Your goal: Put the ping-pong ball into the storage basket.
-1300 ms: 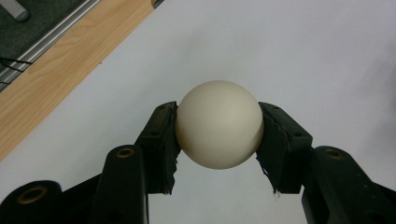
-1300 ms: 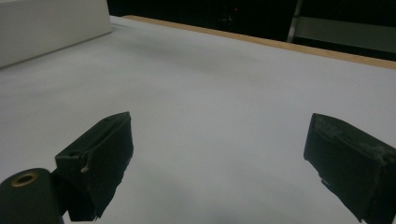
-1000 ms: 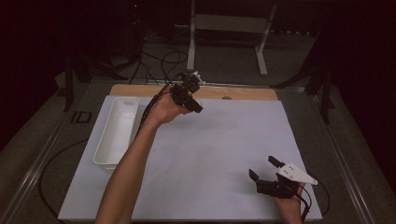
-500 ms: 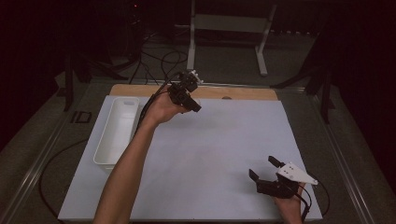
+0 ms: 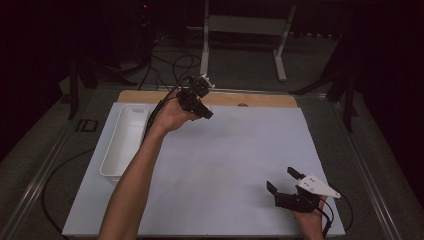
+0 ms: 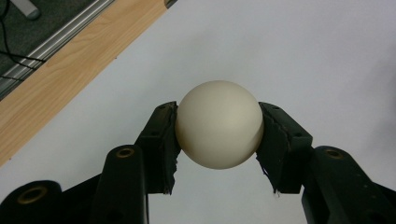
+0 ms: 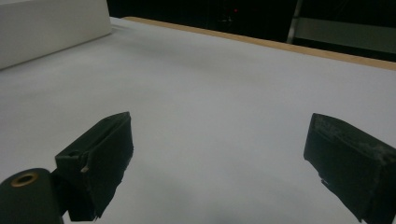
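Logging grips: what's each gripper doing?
Left gripper: shut on smooth cream-white ball.
Right gripper: open, holding nothing.

White table (image 5: 225,165), wood strip at far edge; white tray (image 5: 125,140) at left
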Demonstrator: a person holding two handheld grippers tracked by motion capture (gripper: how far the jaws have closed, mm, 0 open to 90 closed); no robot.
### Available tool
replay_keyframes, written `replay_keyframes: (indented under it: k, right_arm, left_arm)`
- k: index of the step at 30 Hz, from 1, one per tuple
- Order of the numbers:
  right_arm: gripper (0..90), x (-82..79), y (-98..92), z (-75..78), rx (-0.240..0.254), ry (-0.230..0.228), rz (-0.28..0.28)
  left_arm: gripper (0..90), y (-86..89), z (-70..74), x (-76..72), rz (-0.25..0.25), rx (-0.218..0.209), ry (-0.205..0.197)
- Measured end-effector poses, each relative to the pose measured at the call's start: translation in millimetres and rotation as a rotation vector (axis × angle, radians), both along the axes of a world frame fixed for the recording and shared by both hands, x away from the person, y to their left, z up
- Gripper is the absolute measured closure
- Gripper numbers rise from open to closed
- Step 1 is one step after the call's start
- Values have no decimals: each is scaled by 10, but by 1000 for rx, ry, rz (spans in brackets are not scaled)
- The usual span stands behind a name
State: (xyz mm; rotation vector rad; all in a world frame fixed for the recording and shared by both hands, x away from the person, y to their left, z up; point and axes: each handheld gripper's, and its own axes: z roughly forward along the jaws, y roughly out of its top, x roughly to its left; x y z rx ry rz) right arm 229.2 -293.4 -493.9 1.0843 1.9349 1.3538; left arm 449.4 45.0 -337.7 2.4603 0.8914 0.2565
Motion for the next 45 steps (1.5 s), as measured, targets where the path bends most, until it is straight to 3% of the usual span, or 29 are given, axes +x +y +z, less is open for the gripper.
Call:
replay_keyframes:
  k: [45]
  right_arm:
    - [77, 1, 4, -2, -1, 2, -3]
  left_arm:
    - [513, 225, 102, -11, 14, 0, 9]
